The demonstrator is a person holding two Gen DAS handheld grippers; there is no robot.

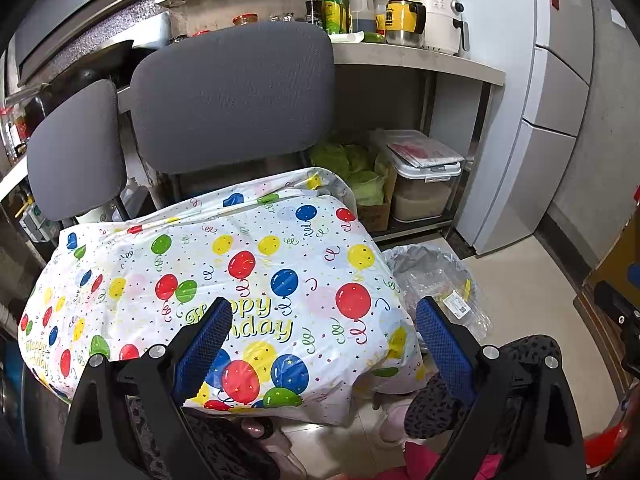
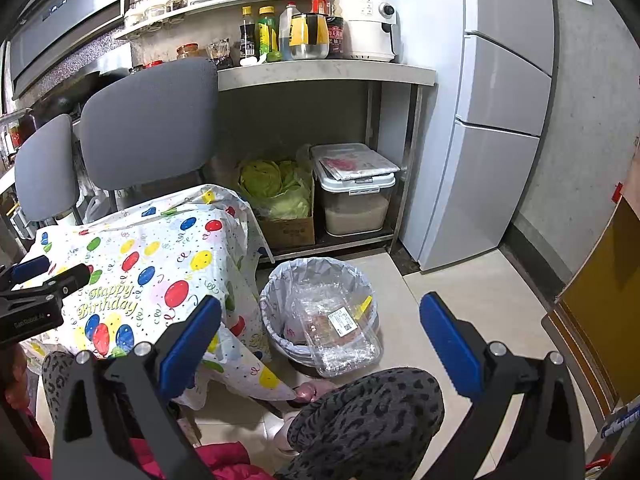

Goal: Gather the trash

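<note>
A round trash bin (image 2: 276, 280) lined with a clear bag stands on the floor right of the small table. A clear plastic clamshell box (image 2: 340, 328) with a white label lies tilted across the bin's mouth, partly over its near rim. The bin and box (image 1: 448, 300) also peek out beside the table in the left wrist view. My left gripper (image 1: 324, 312) hovers open over the balloon-print tablecloth (image 1: 248, 272), nothing between its blue pads. My right gripper (image 2: 320, 312) stands open above the bin, holding nothing.
Two grey chairs (image 1: 232, 96) stand behind the table. Under a counter shelf (image 2: 320, 70) sit a cardboard box of cabbages (image 2: 280, 196) and a rice container (image 2: 356, 196). A white fridge (image 2: 500, 120) is at right. A person's patterned-trouser knees (image 2: 368, 412) are below.
</note>
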